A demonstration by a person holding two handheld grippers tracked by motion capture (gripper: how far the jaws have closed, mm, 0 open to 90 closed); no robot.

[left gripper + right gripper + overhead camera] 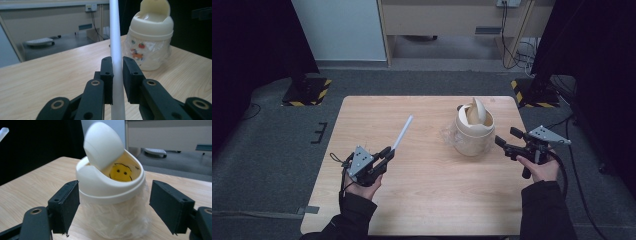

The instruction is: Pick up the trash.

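Your left gripper (386, 155) is clamped on a white tube (402, 132) near the worktop's (427, 205) front-left corner; the tube slants up toward the far edge. Your right gripper (507, 139), jaws spread wide, sits at the right edge facing a cream bin (474, 131) with 1 swing lid (103, 143) tilted open, plastic liner (117, 220) showing.

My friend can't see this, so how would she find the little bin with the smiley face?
Start at the wooden table and look to its far right part, just ahead of the right gripper. There stands a small cream bin with a clear plastic liner bunched around its sides. Its swing lid is tipped open, and a yellow smiley face shows inside.
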